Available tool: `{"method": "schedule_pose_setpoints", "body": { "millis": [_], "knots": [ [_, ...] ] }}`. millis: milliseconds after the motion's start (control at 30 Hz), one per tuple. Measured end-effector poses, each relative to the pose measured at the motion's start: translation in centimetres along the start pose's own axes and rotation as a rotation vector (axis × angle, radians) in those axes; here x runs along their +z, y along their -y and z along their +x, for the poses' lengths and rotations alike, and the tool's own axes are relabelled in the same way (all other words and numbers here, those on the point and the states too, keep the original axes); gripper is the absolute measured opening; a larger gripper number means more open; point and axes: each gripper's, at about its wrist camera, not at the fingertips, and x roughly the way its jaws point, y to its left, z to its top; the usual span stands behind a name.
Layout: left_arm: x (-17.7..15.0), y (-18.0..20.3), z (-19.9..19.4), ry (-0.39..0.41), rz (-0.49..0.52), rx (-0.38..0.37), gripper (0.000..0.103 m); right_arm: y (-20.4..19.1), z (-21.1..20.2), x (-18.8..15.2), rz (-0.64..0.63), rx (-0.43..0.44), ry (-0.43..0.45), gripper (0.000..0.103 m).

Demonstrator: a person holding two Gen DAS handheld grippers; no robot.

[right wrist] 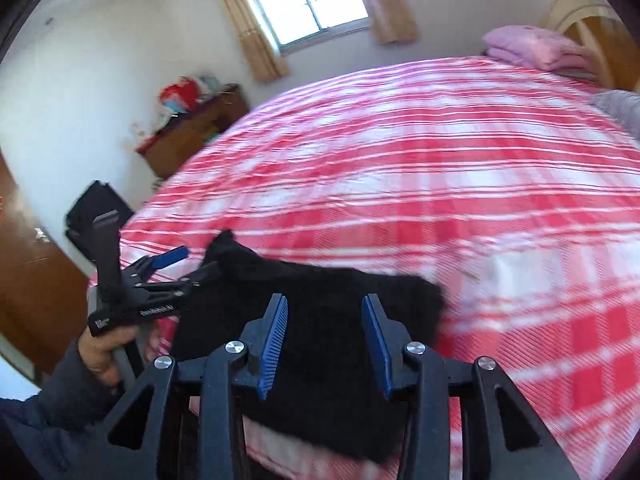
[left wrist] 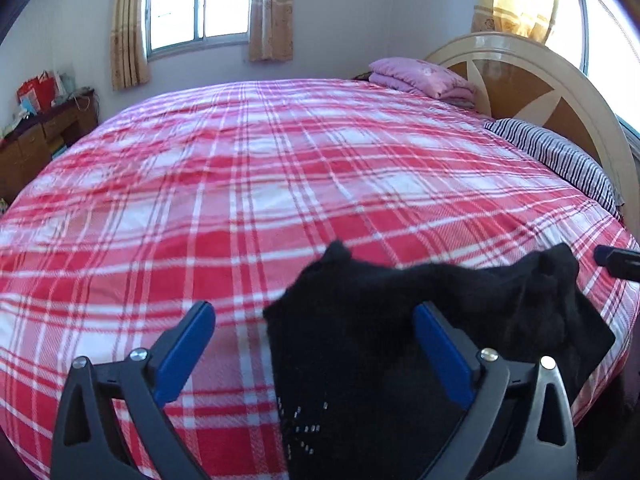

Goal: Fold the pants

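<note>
White lettering runs along the body of the left gripper [right wrist: 182,266] as seen from the right wrist view, but it is too small and blurred to read; a small white mark near its handle end is no clearer; no other writing can be made out.

The person's left hand [right wrist: 102,350], in a dark sleeve [right wrist: 48,412], wraps the handle from below, the tool angled down toward the bed; its blue-padded jaws stand spread wide with nothing between them, one finger over bare plaid bedspread [left wrist: 240,168], the other lying over the cloth.

The black pants [left wrist: 360,340] lie bunched on the near edge of the bed, just ahead of and under both grippers, two small peaks of fabric sticking up; a scatter of small pale marks shows on the cloth close to the left wrist camera.

The right gripper [right wrist: 326,340] points down over the pants, jaws partly apart, pads clear of the fabric below, gripping nothing; the picture is motion-blurred.
</note>
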Motion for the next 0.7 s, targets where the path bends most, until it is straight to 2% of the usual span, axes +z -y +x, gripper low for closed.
{"method": "schedule_pose_setpoints", "body": {
  "millis": [67, 133, 167, 233, 367, 467, 600, 700],
  "knots": [
    [0.9, 0.5, 0.6, 0.005, 0.030, 0.004, 0.102, 0.1, 2.4, 0.4, 0.009, -0.020, -0.030, 0.041],
    [1.3, 1.0, 2.3, -0.031, 0.080, 0.036, 0.103, 1.4, 5.1, 0.3, 0.053, -0.103, -0.093, 0.041],
    [1.4, 1.0, 3.6, -0.061, 0.092, 0.065, 0.103, 2.3, 5.7, 0.1, 0.085, -0.114, -0.110, 0.041],
    [1.3, -0.2, 4.7, -0.079, 0.028, 0.043, 0.103, 3.3, 5.4, -0.2, 0.121, -0.066, -0.094, 0.041],
    [0.9, -2.3, 5.3, -0.105, -0.110, -0.034, 0.103, 3.7, 5.2, -0.1, 0.119, -0.060, -0.098, 0.041],
    [0.7, -2.4, 4.6, -0.097, -0.139, -0.056, 0.103, 3.5, 5.4, -0.4, 0.092, -0.074, -0.089, 0.041],
    [0.5, -2.4, 2.9, -0.066, -0.118, -0.028, 0.103, 3.0, 5.2, -0.6, 0.058, -0.094, -0.081, 0.041],
    [0.2, -2.8, 1.2, -0.048, -0.116, -0.022, 0.103, 2.7, 3.9, -0.7, 0.076, -0.104, -0.040, 0.041]
  ]
}}
